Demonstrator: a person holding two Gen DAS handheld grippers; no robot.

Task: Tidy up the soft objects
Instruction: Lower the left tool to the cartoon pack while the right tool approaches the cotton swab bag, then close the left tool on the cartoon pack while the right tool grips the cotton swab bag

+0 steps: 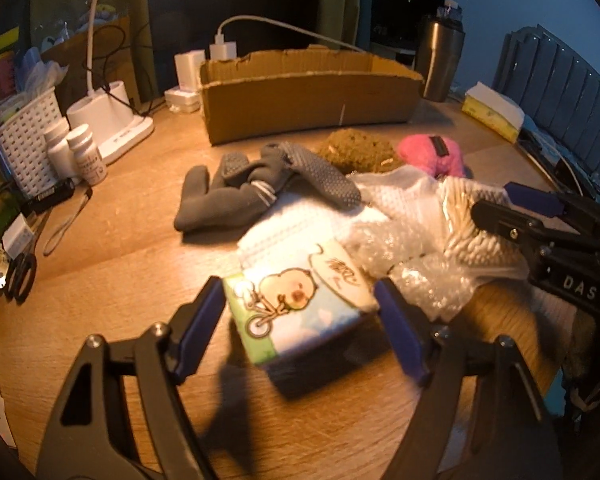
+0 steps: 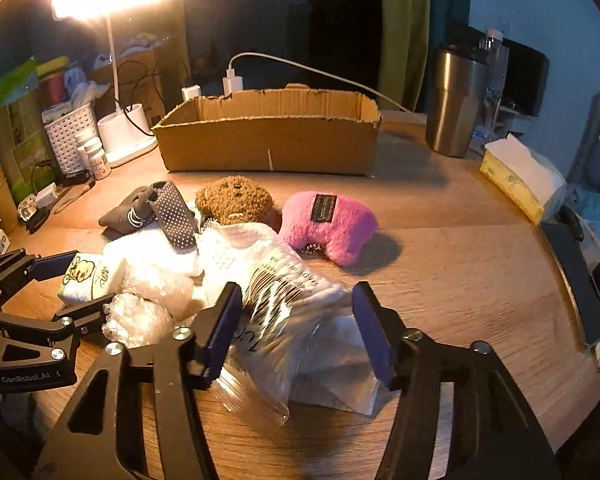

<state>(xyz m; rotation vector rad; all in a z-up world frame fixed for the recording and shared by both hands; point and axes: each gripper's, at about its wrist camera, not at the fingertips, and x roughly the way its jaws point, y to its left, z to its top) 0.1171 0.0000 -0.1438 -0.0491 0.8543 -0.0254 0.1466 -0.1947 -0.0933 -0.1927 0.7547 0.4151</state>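
My left gripper (image 1: 300,312) is open around a small tissue pack (image 1: 300,300) printed with a cartoon on a bike; the pack sits between the blue pads, not clearly squeezed. It also shows in the right wrist view (image 2: 88,280). My right gripper (image 2: 296,320) is open over a clear bag of cotton swabs (image 2: 288,308). Grey socks (image 1: 252,184), a brown plush (image 2: 234,200), a pink plush (image 2: 328,224), white cloth (image 1: 284,216) and bubble wrap (image 2: 152,304) lie in a heap in front of the open cardboard box (image 2: 268,148).
A lamp base (image 1: 112,124), white basket (image 1: 24,140), pill bottles (image 1: 84,152) and scissors (image 1: 20,276) crowd the left side. A steel tumbler (image 2: 454,104) and tissue box (image 2: 516,176) stand at the right. A phone (image 2: 580,296) lies by the table's right edge.
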